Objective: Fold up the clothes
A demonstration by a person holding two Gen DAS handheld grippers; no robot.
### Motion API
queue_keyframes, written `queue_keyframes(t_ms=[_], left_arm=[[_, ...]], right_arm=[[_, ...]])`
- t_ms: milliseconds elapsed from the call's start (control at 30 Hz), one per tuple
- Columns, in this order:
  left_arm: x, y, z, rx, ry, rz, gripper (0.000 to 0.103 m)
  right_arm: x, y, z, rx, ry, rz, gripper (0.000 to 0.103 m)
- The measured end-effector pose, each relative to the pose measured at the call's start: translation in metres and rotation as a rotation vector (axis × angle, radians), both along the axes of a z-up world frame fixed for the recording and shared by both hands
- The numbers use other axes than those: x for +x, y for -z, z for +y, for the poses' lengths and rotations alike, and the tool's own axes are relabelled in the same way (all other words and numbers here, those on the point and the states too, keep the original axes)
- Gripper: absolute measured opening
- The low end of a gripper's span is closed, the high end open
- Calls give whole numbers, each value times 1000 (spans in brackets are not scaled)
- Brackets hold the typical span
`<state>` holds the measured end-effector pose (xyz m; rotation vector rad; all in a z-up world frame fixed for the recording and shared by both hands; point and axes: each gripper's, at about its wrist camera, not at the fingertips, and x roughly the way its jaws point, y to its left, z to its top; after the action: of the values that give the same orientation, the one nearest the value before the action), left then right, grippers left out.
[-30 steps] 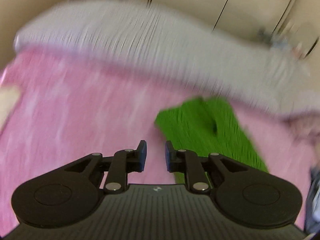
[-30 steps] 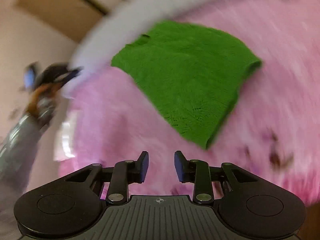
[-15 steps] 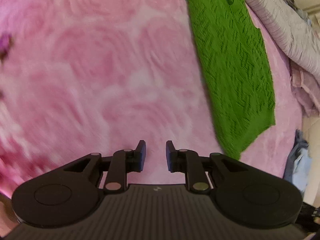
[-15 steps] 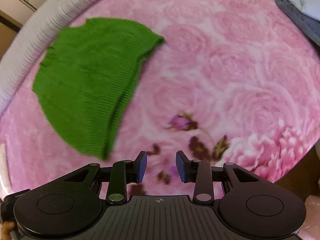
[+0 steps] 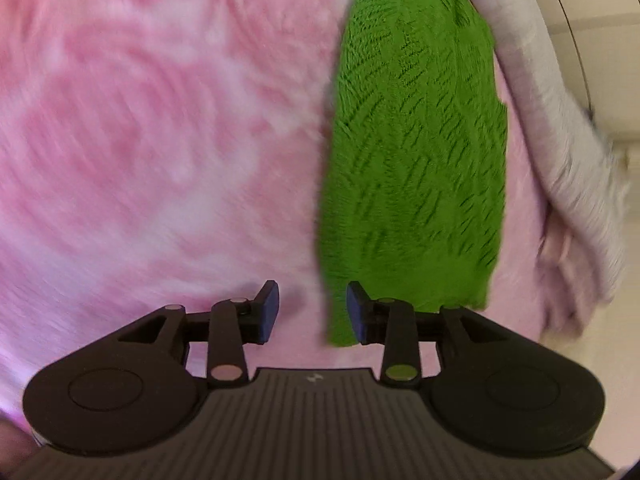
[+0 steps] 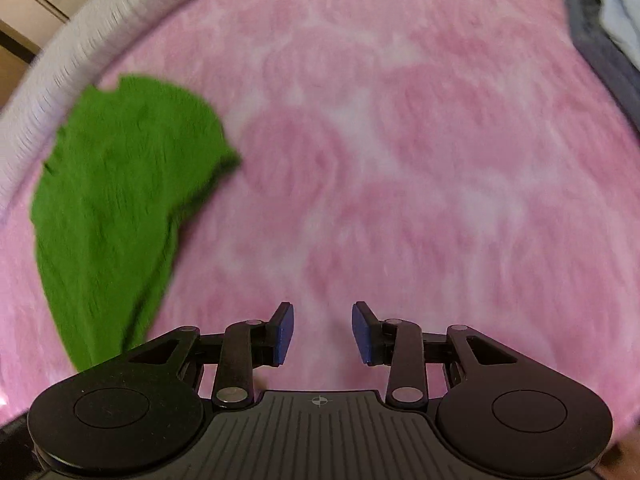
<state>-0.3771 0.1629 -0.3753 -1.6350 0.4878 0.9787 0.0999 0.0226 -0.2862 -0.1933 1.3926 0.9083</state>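
**Two open grippers over a green knit on the pink blanket**

Both grippers hang with their jaws apart and nothing between the pads. The left gripper (image 5: 312,306) has just been opening: half a second ago its blue pads stood close together, and now the gap is clearly wider. The right gripper (image 6: 322,332) has widened a little over the past second and is likewise empty.

Since the earlier frames both cameras have dropped closer to the bed. In the left wrist view the green knit garment (image 5: 416,152), which reached only to the right of the fingers before, now runs down to the right fingertip (image 5: 356,312); whether the fingertip touches its lower left corner is unclear. In the right wrist view the same garment (image 6: 120,208) lies far to the left, well apart from the jaws, and the dark flower print seen half a second ago is out of sight.

The garment lies flat on a fluffy pink blanket (image 5: 140,140) with a pale rose pattern, which fills most of both views. The knit is bright green with an openwork stitch texture. Along the blanket's far edge runs a ribbed grey-white quilt (image 5: 560,128), touching or just beside the garment's far side. At the upper right of the right wrist view lies a grey and pale blue pile of fabric (image 6: 600,20). Both pictures are motion-blurred.
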Motion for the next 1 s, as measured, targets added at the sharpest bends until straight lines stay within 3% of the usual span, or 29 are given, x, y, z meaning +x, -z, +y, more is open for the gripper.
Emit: queue_keyframes(t_ms=[200, 333, 433, 467, 500, 533, 633, 733, 867, 900, 1000], left_arm=[[9, 17, -4, -10, -213, -81, 32], [22, 25, -3, -11, -190, -51, 33], [30, 23, -2, 17, -172, -21, 31], [32, 22, -1, 26, -161, -14, 26], [34, 22, 0, 35, -149, -6, 8], [36, 20, 3, 46, -124, -4, 6], [37, 0, 15, 118, -27, 40, 5], [18, -44, 24, 258, 55, 50, 5], [-36, -108, 32, 430, 109, 91, 5], [-50, -122, 32, 464, 129, 115, 5], [-77, -143, 26, 526, 263, 287, 8]], right_arm=[[46, 39, 41, 192, 75, 200, 49], [54, 63, 74, 238, 110, 273, 51], [50, 75, 97, 251, 114, 260, 52], [47, 76, 104, 264, 107, 241, 52], [44, 75, 111, 272, 86, 222, 49], [41, 75, 119, 257, 60, 201, 9], [32, 63, 127, 228, -11, 160, 5], [35, 34, 99, 306, 10, 166, 4], [13, -1, 29, 354, 23, 261, 4], [-7, -1, 12, 315, -7, 273, 4], [-76, 4, -35, 163, -119, 296, 5]])
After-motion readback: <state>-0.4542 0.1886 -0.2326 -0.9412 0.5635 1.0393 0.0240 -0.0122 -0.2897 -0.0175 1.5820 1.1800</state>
